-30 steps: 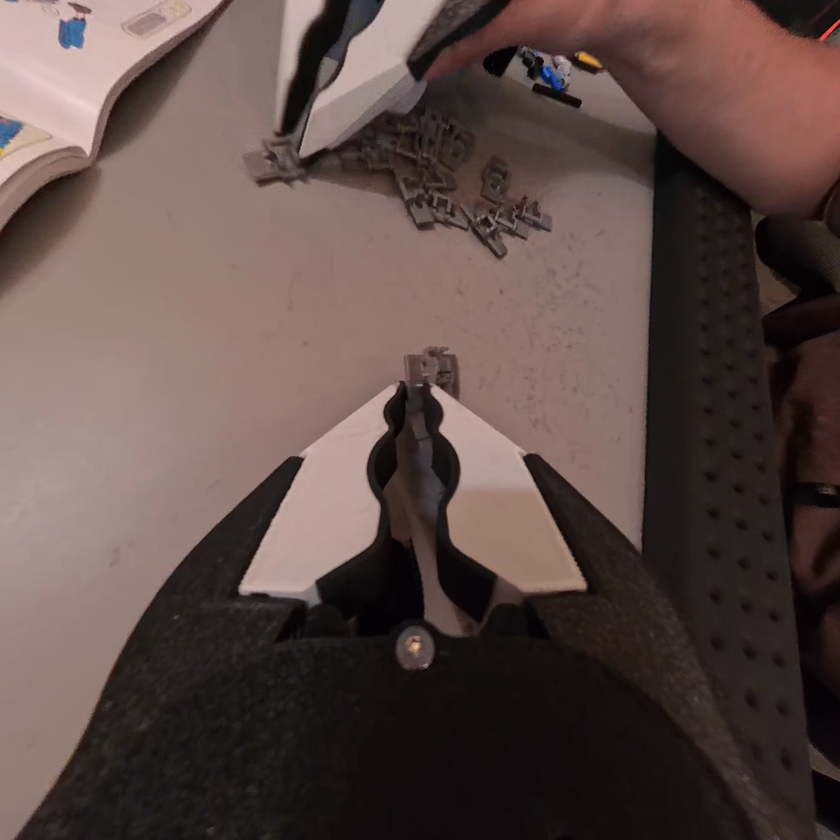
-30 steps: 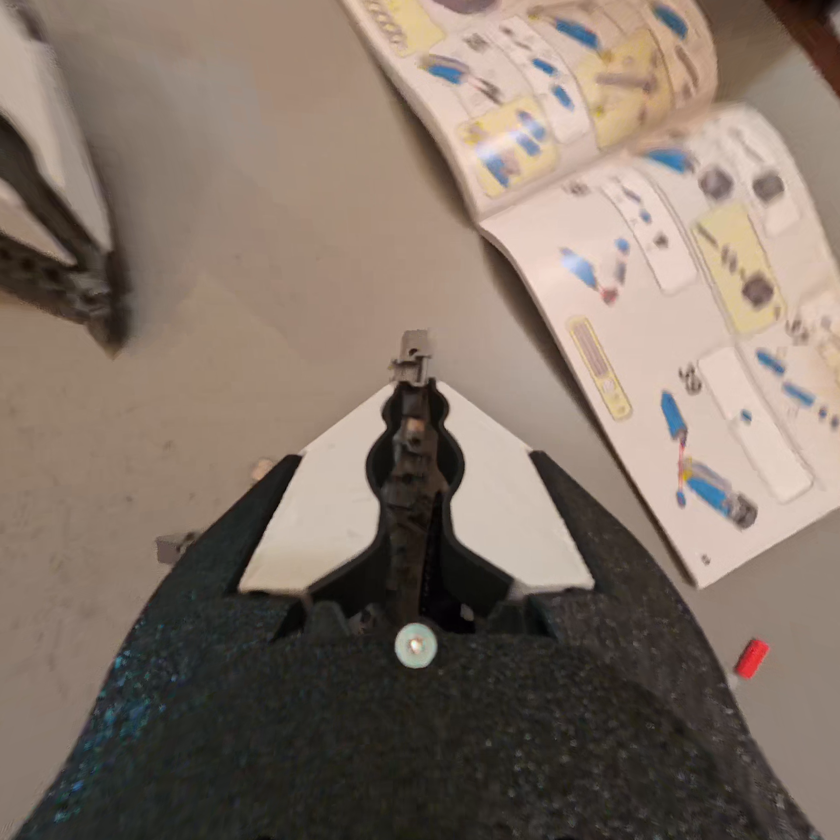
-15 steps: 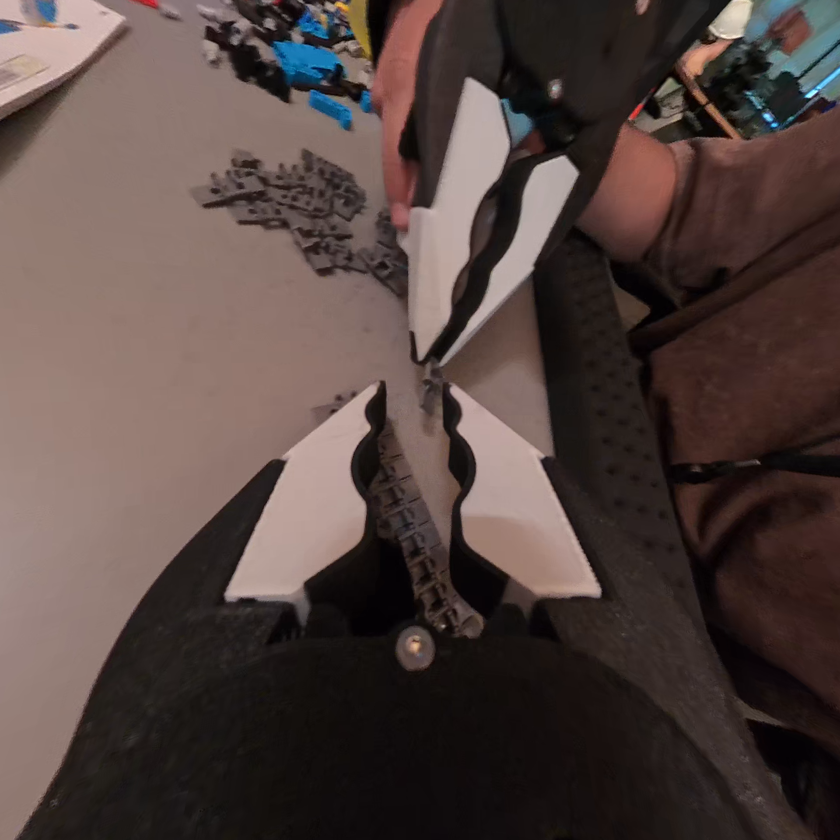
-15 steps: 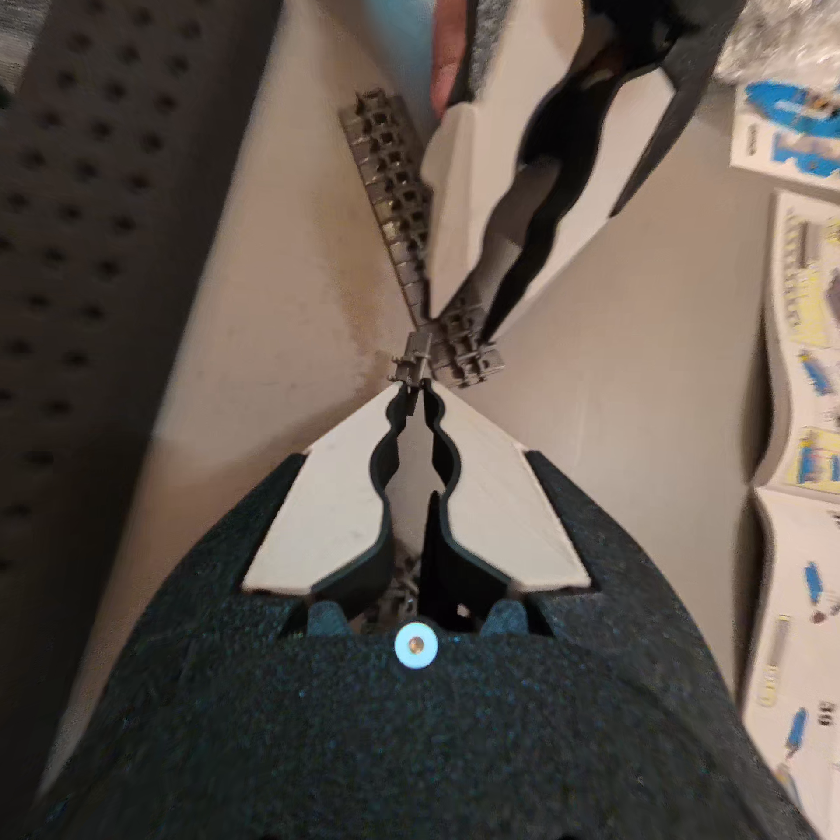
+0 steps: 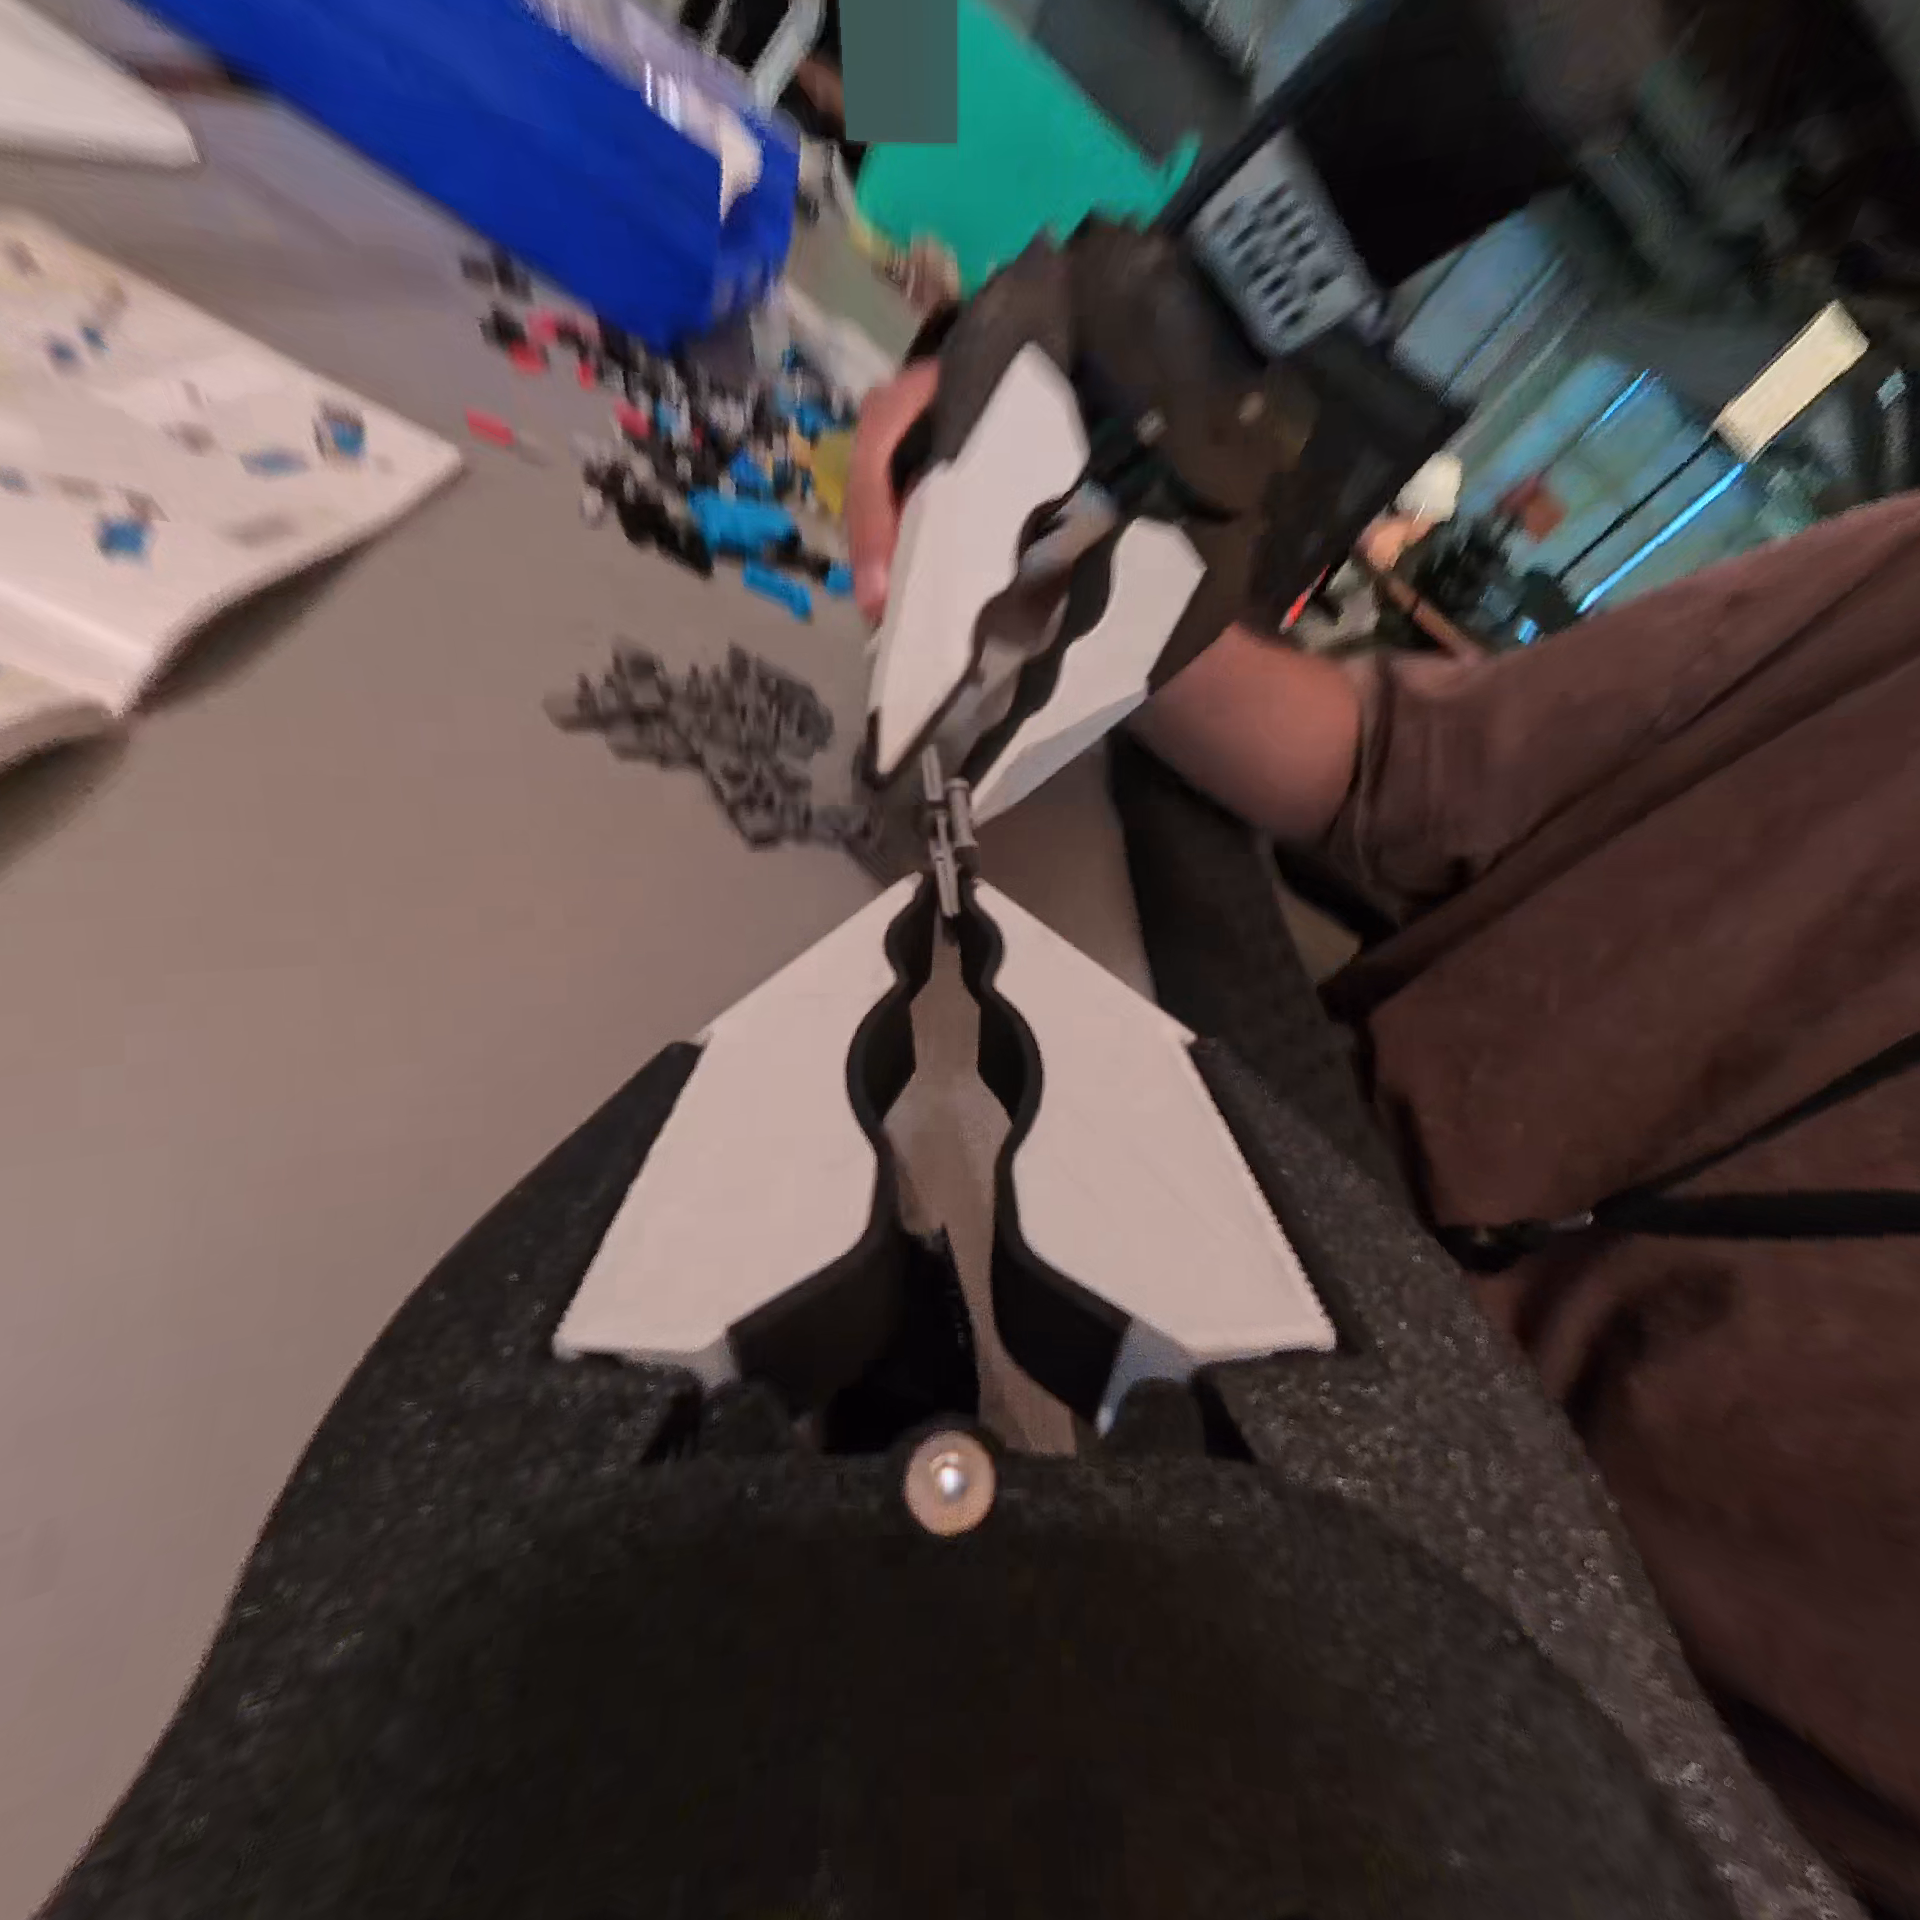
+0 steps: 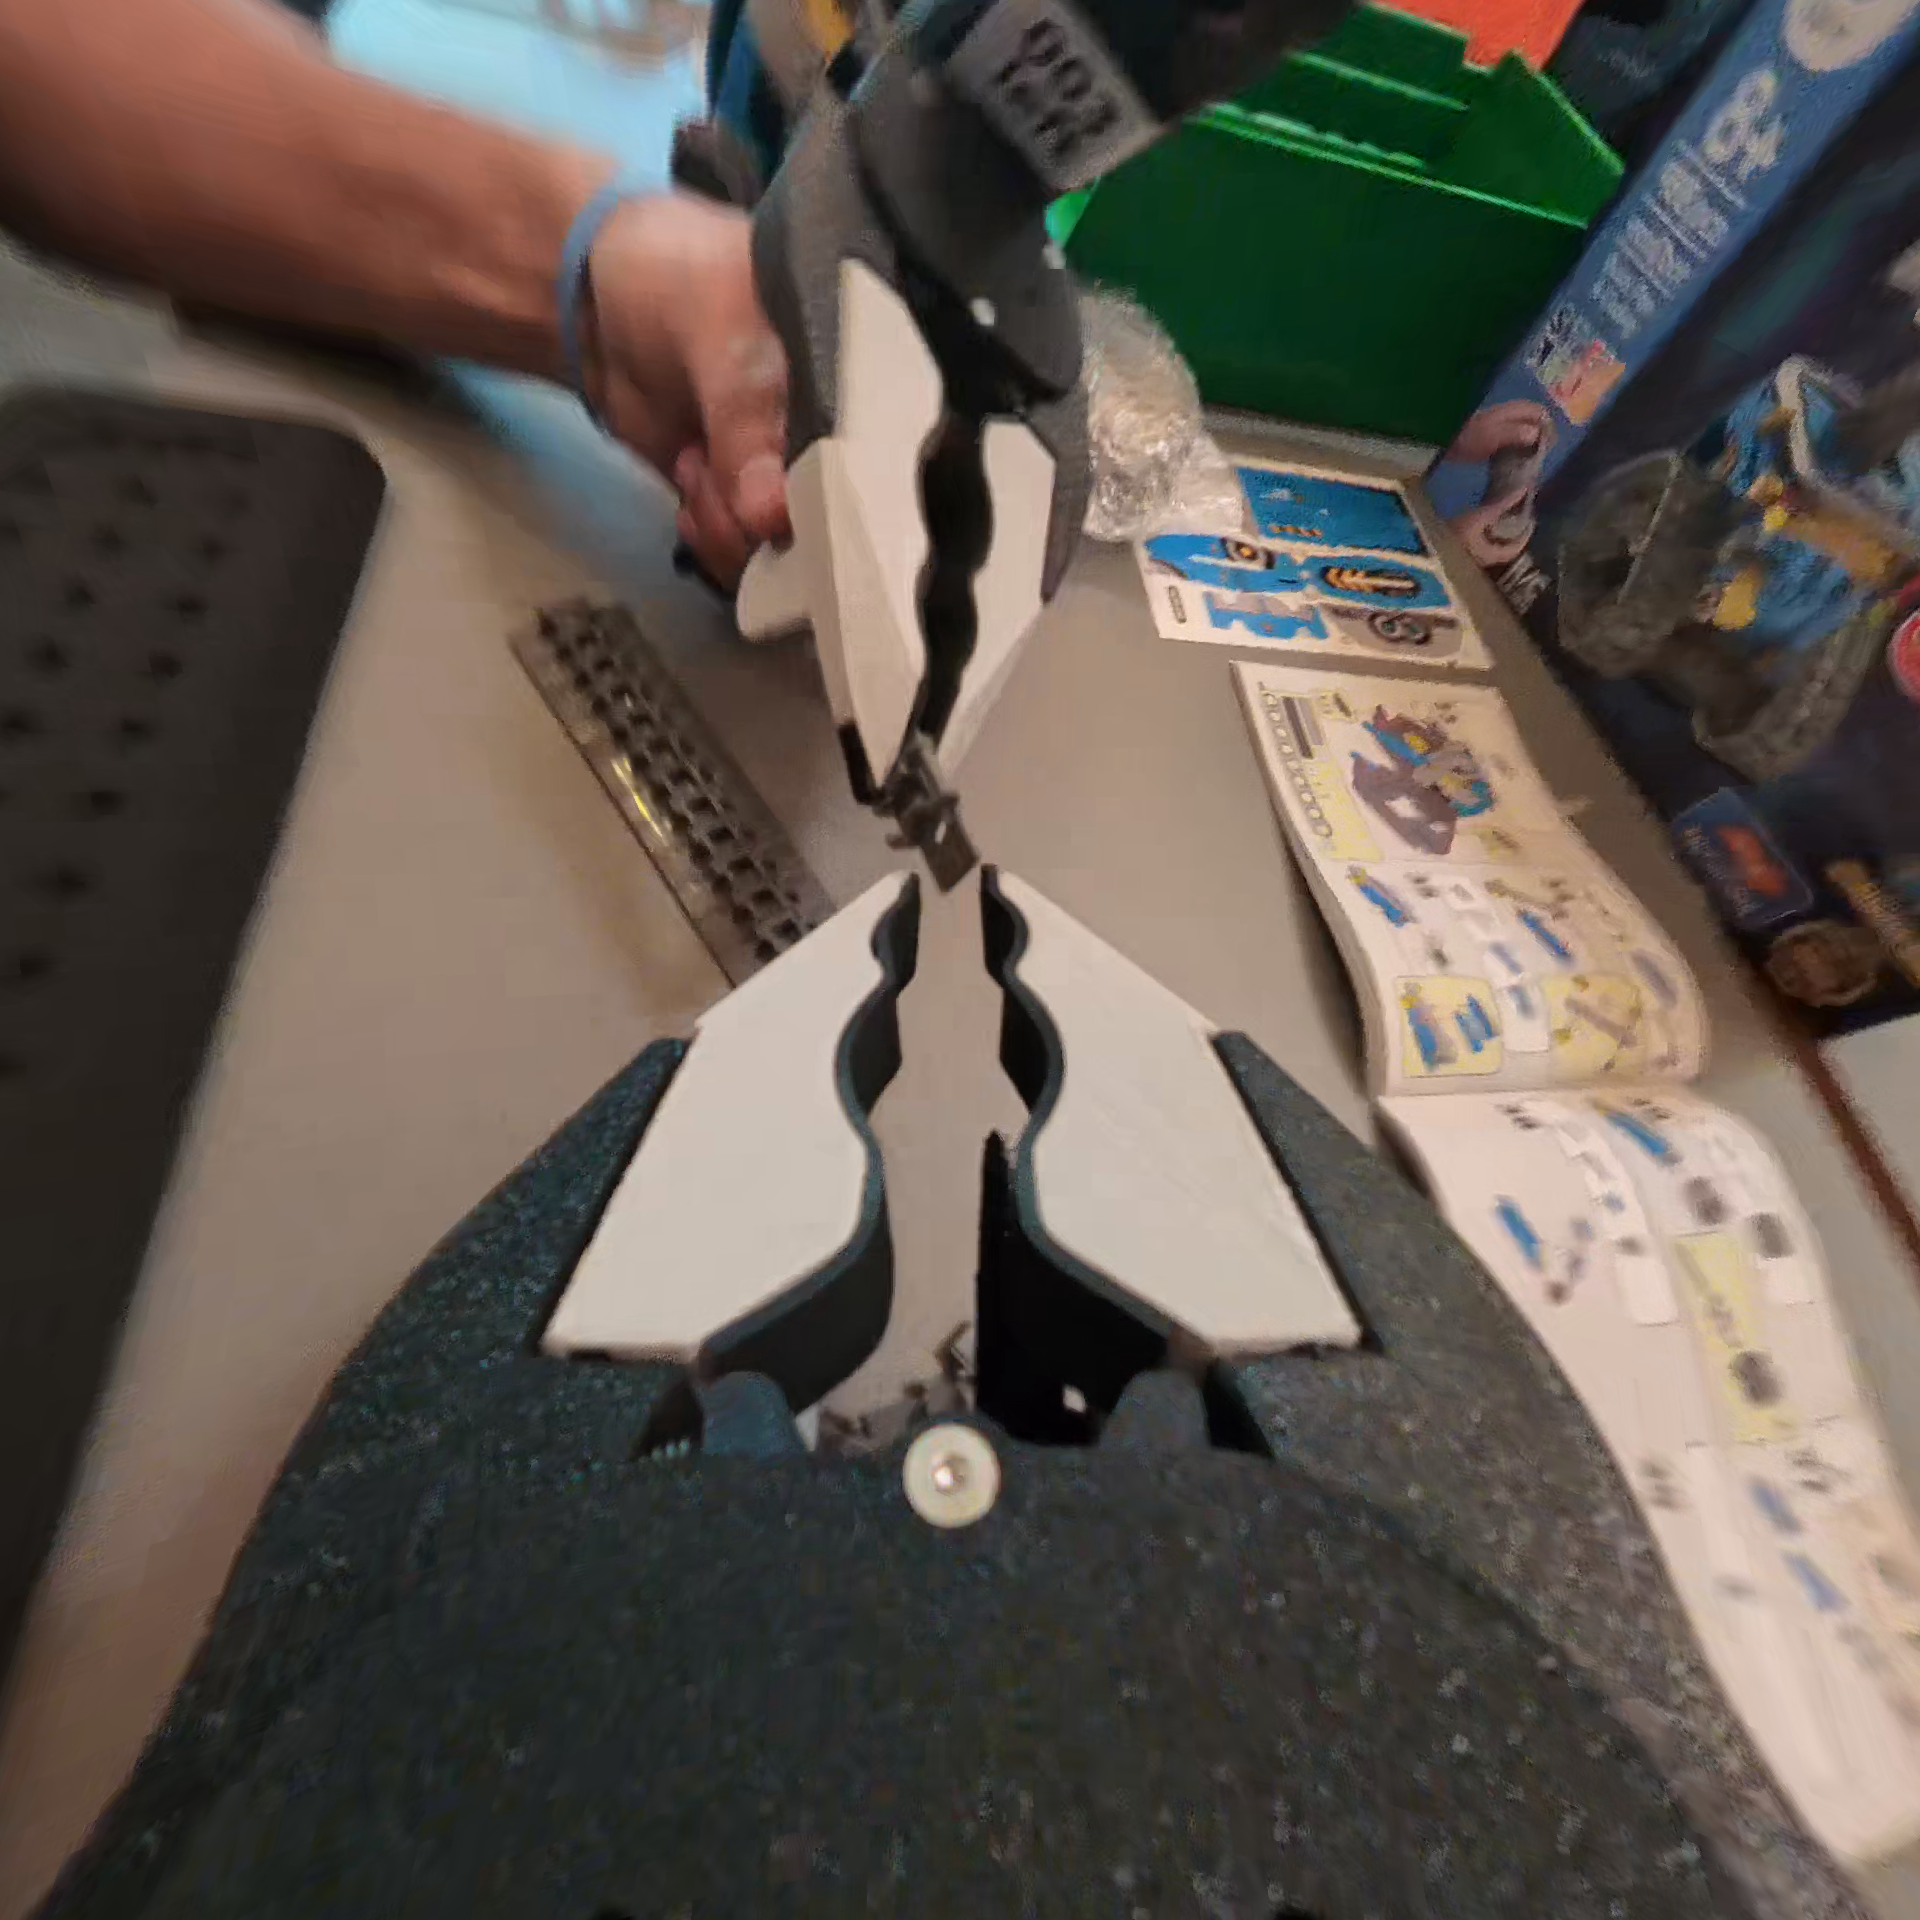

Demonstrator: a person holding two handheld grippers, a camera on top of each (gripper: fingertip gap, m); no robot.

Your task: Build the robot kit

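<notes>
The left gripper [image 5: 948, 906] pinches the end of a short grey link chain [image 5: 948, 831], held up off the table [image 5: 312, 935]. The right gripper [image 6: 951, 883] meets it tip to tip, slightly spread, chain end between its tips, apparently to join links. Beyond lie the link pile [image 5: 717, 717] and booklet [image 6: 1475, 883]; bare table left.

The left gripper [image 5: 945, 896], which had been parted half a second before, was closed on a short grey link piece [image 5: 948, 831]. The right gripper [image 6: 951, 883], which had been clamped on a link until then, was opened, and the piece was left just ahead of its tips, held from the far side only. Both grippers were tilted up from the table [image 6: 416, 1039]. The long track strip [image 6: 665, 790], formerly at the tips, was left apart beside the black mat [image 6: 156, 727].
</notes>
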